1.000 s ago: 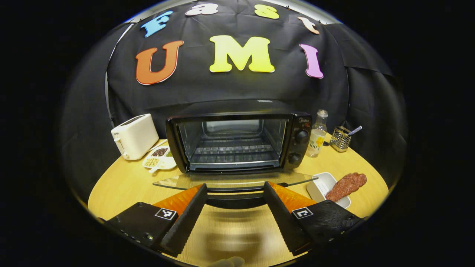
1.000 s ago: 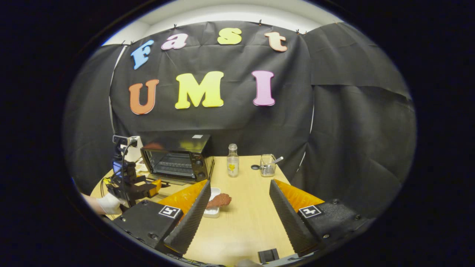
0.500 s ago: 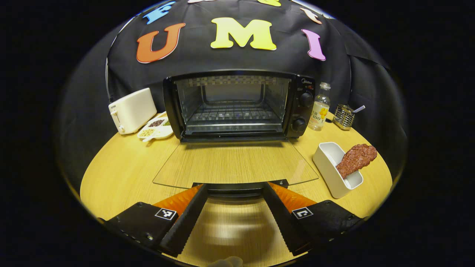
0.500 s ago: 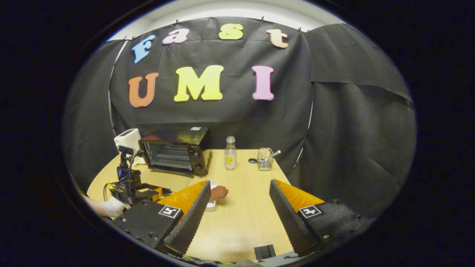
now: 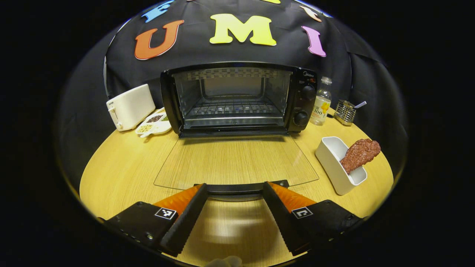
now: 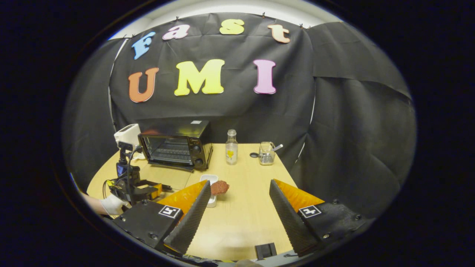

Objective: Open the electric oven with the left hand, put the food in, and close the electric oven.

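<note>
**Desk:** Run the list, biggest first.

**Operator:** Item one, table (image 5: 122,167): wooden, round-edged, carries everything.

Item two, electric oven (image 5: 302,92): at the far middle, a rigid metal box that I judge heavy enough not to slide. The wire rack (image 5: 233,109) inside is bare.

Item three, glass door (image 5: 237,163): dropped flat toward me, stiff and breakable. To close it, I'd lift by the handle (image 5: 237,188) on its near edge, never by the pane.

**Desk:** Grippers?

**Operator:** My left gripper (image 5: 234,191) sits at that handle with its fingers spread. The bar crosses between the tips, and I see no pinch on it.

My right gripper (image 6: 239,182) hangs over the near right of the table, fingers apart and holding nothing.

**Desk:** And the food?

**Operator:** Item four, white dish (image 5: 334,163): right of the door and just beside its corner. It's a small, light tub, and I expect it to tip or skate if nudged.

Item five, food (image 5: 360,154): a brown, rough-surfaced piece of meat. Its low end is in the dish and its upper end leans out over the far rim.

I judge it light, somewhat yielding, and grippy rather than slick. I'd take it across the exposed upper end, clear of the rim, squeezing gently so the dish isn't dragged along.
</note>
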